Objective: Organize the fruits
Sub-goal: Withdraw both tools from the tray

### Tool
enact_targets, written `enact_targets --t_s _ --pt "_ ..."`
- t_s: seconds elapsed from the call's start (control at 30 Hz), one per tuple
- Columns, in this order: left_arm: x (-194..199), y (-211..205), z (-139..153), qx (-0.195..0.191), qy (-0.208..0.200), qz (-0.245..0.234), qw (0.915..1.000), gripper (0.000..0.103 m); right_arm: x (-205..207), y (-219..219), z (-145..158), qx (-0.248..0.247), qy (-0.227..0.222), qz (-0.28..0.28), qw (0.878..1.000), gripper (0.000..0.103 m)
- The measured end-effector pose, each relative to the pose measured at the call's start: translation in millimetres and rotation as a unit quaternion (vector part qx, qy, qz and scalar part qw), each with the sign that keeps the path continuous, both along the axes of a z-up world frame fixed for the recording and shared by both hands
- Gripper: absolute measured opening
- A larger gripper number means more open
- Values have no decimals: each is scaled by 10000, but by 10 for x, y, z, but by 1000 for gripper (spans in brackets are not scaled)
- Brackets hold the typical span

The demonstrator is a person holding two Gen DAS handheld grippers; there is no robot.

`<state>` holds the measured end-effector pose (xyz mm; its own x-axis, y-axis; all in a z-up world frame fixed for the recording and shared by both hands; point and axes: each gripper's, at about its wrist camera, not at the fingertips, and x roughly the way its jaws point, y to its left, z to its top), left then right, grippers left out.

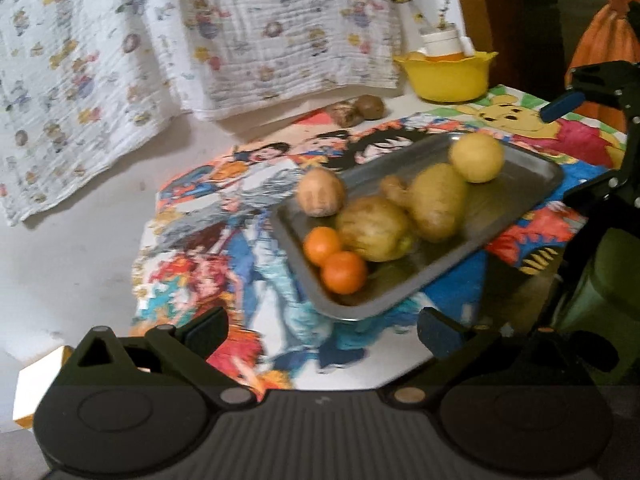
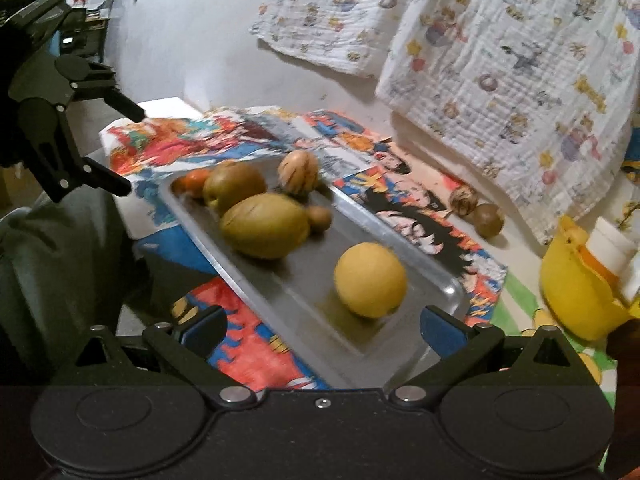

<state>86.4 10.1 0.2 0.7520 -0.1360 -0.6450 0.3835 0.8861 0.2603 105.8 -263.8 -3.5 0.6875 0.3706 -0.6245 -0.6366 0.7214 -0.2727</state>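
Observation:
A steel tray [image 1: 516, 192] [image 2: 304, 284] lies on a cartoon-print mat [image 1: 224, 248]. On it are two oranges [image 1: 332, 258] [image 2: 192, 182], two large green-brown fruits [image 1: 374, 232] [image 2: 266, 226], a striped round fruit [image 1: 320, 192] [image 2: 298, 172], a small brown piece [image 2: 320, 218] and a yellow round fruit [image 1: 476, 156] [image 2: 370, 280]. My left gripper [image 1: 324, 330] [image 2: 128, 150] is open, just short of the tray's orange end. My right gripper [image 2: 323, 330] [image 1: 564, 152] is open at the opposite end, near the yellow fruit. Neither holds anything.
Two brown fruits [image 1: 354, 110] [image 2: 478, 210] sit off the tray by the hanging printed cloth [image 1: 260, 32]. A yellow bowl [image 1: 448, 74] [image 2: 576, 296] holds a white container. A person's green clothing [image 2: 60, 264] borders the table's edge. Bare white tabletop [image 1: 72, 240] lies left of the mat.

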Motion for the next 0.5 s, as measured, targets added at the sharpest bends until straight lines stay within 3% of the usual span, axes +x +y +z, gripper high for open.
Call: enact_targets --t_s 0.3,0.5 --pt "330 229 63 42 9 327 9995 103 320 -96 120 113 -153 -349 9992 102" --pt "621 404 152 -195 6 656 9977 103 612 -132 124 38 -313 -583 9978 102"
